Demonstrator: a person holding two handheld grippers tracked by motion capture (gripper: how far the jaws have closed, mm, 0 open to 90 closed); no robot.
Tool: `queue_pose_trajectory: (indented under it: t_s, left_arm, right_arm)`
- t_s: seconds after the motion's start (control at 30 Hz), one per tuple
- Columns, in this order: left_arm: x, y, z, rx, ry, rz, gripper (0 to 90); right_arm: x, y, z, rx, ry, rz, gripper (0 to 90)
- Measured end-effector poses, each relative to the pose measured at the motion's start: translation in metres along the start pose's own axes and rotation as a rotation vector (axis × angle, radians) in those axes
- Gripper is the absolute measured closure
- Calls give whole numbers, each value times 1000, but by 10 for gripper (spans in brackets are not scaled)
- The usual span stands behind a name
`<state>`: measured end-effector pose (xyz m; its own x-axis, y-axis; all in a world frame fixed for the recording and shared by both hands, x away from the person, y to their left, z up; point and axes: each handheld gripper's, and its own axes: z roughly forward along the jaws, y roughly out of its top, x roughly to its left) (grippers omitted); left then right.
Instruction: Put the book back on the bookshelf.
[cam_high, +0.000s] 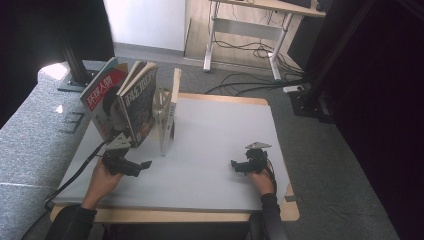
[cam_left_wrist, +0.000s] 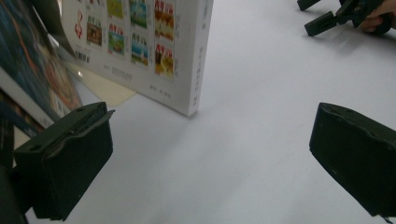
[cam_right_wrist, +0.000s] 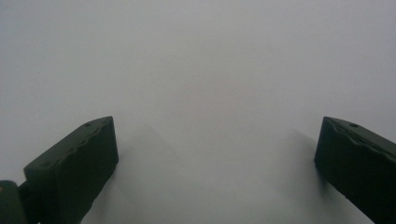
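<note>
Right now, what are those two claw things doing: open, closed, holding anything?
Left gripper: open, holding nothing, jaws wide apart near the standing books.
Right gripper: open, holding nothing, over the bare white table.

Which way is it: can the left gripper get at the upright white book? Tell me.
Probably yes. The left gripper is open, and bare table lies between its fingers and the white book ahead.

Books (cam_high: 127, 102) standing upright along the left rear of the surface (cam_high: 220, 135). Left claw (cam_high: 146, 164) just in front of them, near edge; right claw (cam_high: 233, 164) well apart, right front.
</note>
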<state>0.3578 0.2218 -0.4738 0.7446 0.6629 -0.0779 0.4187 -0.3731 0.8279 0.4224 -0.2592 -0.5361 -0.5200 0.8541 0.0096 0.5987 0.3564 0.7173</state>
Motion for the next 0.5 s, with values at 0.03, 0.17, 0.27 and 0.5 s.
queue_pose_trajectory:
  t_s: [0.03,0.17,0.27,0.5]
  left_arm:
    - [0,-3,1,6,-2,-4,0]
    - [1,-15,6,41,9,-10,0]
    - [2,-24,9,61,13,-16,0]
    - [0,-32,19,111,24,0,0]
  right_arm:
    - [0,0,0,0,0,0,0]
    - [0,0,0,0,-1,0,0]
    - [0,0,0,-1,-1,1,0]
    - [0,0,0,0,0,0,0]
